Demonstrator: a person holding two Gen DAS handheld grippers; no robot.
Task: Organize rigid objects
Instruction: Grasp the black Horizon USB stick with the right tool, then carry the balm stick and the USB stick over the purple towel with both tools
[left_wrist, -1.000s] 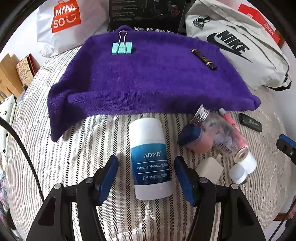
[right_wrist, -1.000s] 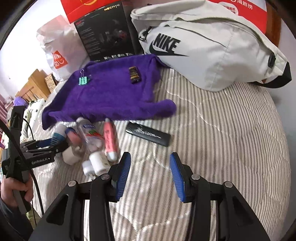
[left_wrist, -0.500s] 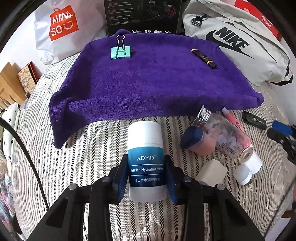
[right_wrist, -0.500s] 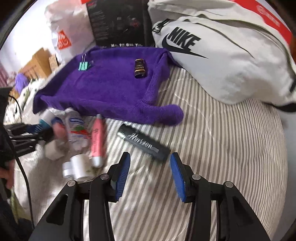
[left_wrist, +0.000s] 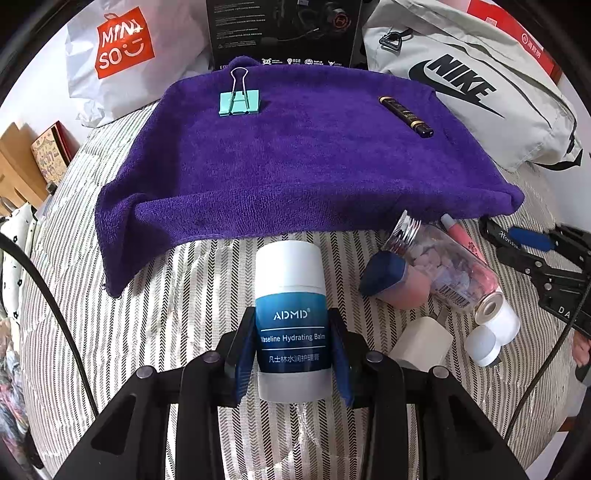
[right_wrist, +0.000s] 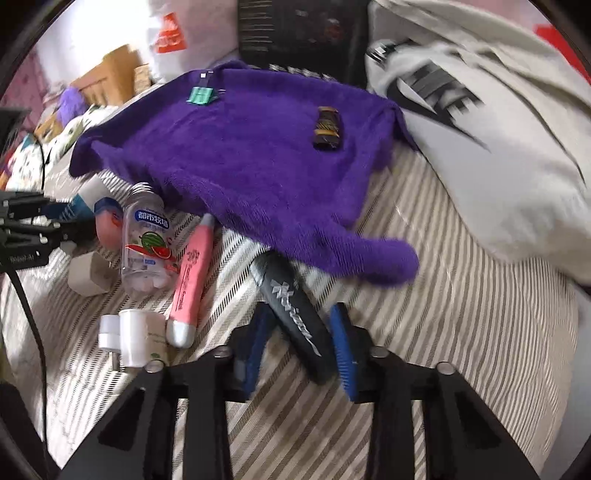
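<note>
**Now: balm tube gripped, black case between the other fingers**

Squarely at the 6 o'clock edge of the left wrist view, the white-and-blue balm tube (left_wrist: 291, 325) lies on the striped bedspread (left_wrist: 177, 332), its cap pointing to 12 o'clock. The left gripper (left_wrist: 291, 354) is closed on it, a blue pad pressed against each side of the label.

Toward 3 o'clock from the tube lie a blue-capped pink container (left_wrist: 391, 280), a clear bottle (left_wrist: 447, 269) of pale pieces, a white block (left_wrist: 424, 347) and two small white jars (left_wrist: 495, 328). At 12 o'clock spreads the purple towel (left_wrist: 295, 158), carrying a teal binder clip (left_wrist: 239, 101) and a dark gold-banded stick (left_wrist: 406, 116).

In the right wrist view, the black case (right_wrist: 295, 314) with silver lettering lies diagonally on the bedspread, its near end between the fingers of the right gripper (right_wrist: 297, 347). The fingers stand apart, with a gap visible on each side of the case. A pink tube (right_wrist: 192, 273) lies at 9 o'clock from the case, just beside it. A grey Nike bag (right_wrist: 498, 147) fills the 2 o'clock area.
</note>
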